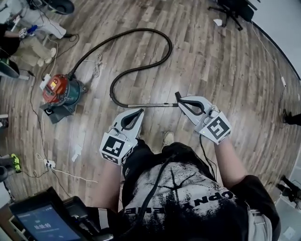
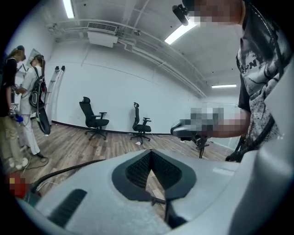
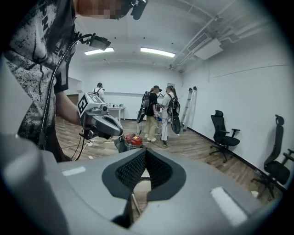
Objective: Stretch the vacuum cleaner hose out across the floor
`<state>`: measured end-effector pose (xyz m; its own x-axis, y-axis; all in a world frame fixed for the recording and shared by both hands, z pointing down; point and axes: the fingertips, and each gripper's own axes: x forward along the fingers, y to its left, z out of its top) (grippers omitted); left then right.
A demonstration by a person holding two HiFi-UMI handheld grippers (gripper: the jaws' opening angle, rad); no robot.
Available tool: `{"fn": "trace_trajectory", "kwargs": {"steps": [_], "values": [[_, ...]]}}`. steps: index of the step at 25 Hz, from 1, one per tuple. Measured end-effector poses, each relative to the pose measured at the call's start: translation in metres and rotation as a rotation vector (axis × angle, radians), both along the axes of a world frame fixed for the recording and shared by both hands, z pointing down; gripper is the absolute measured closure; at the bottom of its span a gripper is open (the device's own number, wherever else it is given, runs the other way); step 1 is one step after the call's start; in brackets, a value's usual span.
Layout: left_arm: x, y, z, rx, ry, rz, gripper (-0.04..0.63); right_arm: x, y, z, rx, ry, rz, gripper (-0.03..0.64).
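Note:
The red and teal vacuum cleaner [image 1: 61,90] [image 3: 133,140] stands on the wood floor at the left. Its black hose [image 1: 157,40] [image 2: 69,169] loops away from it, round to the right and back. The hose ends in a metal wand [image 1: 146,105] [image 3: 134,202] that lies in front of me. My left gripper [image 1: 140,112] [image 2: 150,152] [image 3: 98,121] hovers shut and empty just below the wand's left part. My right gripper [image 1: 181,101] [image 3: 146,151] is shut too, its tips beside the wand's black handle end [image 1: 178,96], with nothing between the jaws.
Cables [image 1: 96,66] and a power strip [image 1: 48,164] lie on the floor near the cleaner. An office chair [image 1: 233,9] stands at the far right, and two chairs [image 2: 94,120] stand by the white wall. Several people [image 3: 158,114] stand behind the cleaner.

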<state>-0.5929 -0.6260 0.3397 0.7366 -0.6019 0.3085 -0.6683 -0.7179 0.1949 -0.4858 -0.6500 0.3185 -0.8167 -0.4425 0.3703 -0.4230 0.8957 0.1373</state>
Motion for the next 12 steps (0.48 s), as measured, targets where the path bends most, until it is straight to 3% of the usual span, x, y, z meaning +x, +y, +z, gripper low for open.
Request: {"fn": "trace_trajectory", "kwargs": {"steps": [5,12], "values": [[-0.013,0.003,0.033,-0.045,0.000,-0.072,0.594,-0.016,-0.013,0.046,-0.048,0.030,-0.072,0.611],[-0.013,-0.006,0.064,-0.101,0.010,0.000,0.594,-0.018,-0.027,0.064,-0.040,0.046,-0.005,0.610]]}}
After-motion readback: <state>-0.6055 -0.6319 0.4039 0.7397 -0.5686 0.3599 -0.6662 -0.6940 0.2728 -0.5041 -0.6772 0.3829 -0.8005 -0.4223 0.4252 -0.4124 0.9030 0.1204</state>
